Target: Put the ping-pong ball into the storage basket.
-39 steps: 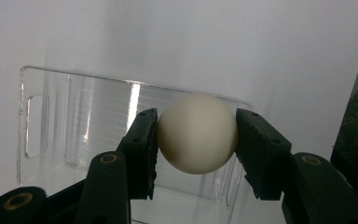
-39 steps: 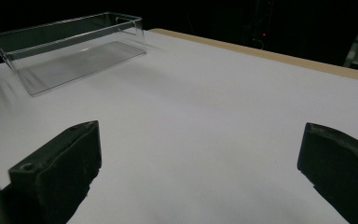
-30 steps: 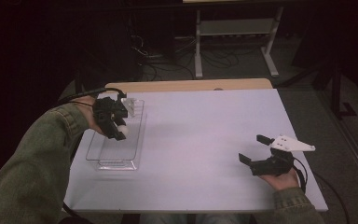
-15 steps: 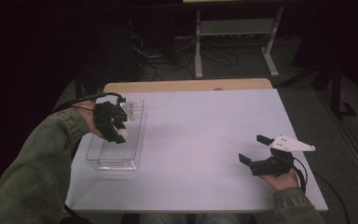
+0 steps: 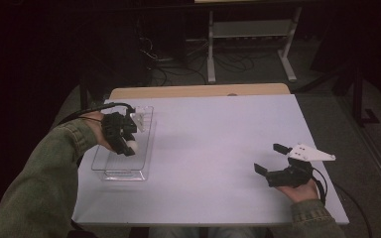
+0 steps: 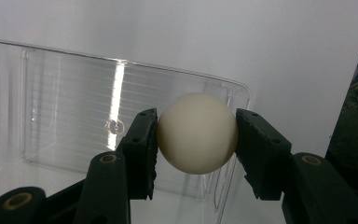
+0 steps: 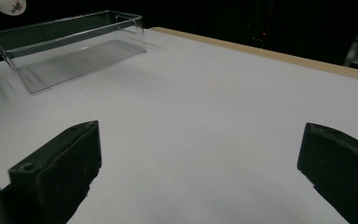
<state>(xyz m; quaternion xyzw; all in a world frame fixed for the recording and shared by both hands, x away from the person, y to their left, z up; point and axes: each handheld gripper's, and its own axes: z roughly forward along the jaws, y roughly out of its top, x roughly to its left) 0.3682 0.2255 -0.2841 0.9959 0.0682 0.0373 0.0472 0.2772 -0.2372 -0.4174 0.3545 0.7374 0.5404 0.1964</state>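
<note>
From above, the left gripper [image 5: 124, 141] hangs over the clear plastic bin [image 5: 146, 148] at the left side of the white table [image 5: 213, 148], jaws pointing down into it. At that distance the white ball [image 5: 131, 147] is a small pale spot at the jaw tips, and the contact cannot be judged from there.

The left gripper view settles it. The white ball [image 6: 197, 133] sits squarely between the two black jaws, each pad pressed against one side of it, so the left gripper [image 6: 196, 140] is clamped on the ball. Behind the ball lies the ribbed floor and the near wall of the clear plastic bin [image 6: 70, 116]; the ball is held above that floor, apart from it. How high above cannot be told.

The right gripper [image 5: 273, 161] rests low at the right side of the table, well apart from the bin, in the person's hand with a green sleeve behind it. Its jaws stand wide apart with nothing between them. The right gripper view confirms this: bare white table [image 7: 205, 121] shows between the jaws of the right gripper [image 7: 200, 158]. That same view gives the bin [image 7: 70, 44] from the side, at the far left, walls upright, interior bare as far as visible. At its top left corner a pale rounded shape is cut off by the frame edge; what it is cannot be told.
</note>
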